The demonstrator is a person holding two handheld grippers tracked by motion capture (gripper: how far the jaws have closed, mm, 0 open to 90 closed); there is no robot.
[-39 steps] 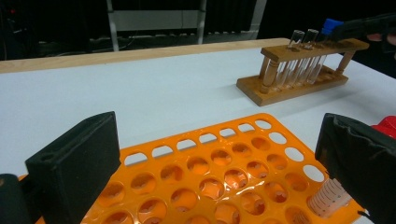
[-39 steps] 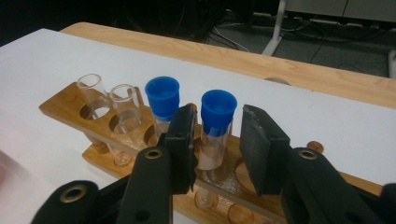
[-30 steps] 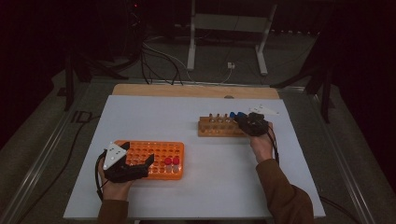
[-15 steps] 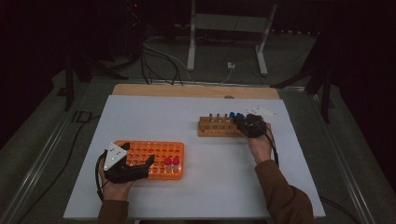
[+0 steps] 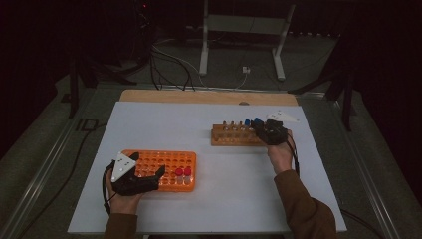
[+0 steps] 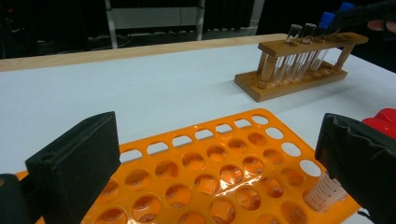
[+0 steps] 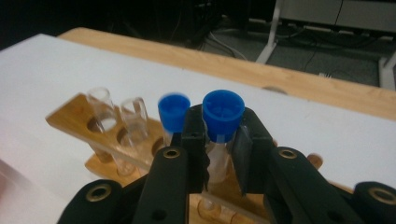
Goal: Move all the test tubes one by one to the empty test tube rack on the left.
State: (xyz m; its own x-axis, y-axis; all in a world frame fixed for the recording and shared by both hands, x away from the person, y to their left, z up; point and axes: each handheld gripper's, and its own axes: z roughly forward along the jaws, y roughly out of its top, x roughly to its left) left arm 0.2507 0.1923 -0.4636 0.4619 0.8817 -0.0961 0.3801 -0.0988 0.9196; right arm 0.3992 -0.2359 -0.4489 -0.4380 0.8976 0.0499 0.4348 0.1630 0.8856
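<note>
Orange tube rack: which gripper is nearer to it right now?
Left. The left gripper hangs open over the orange tube rack; the right gripper is across the table, shut on a blue-capped tube at the wooden rack.

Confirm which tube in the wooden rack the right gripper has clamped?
The right gripper is shut on the blue-capped tube at the end of the row in the wooden rack. Its neighbour is also blue-capped but free; the two clear tubes are uncapped.

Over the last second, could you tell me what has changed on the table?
Very little. The right gripper stays at the wooden rack, its jaws closed around a blue-capped tube; any shift is too slight to call. The left gripper stays open over the orange rack, and the red-capped tubes have not moved.
</note>
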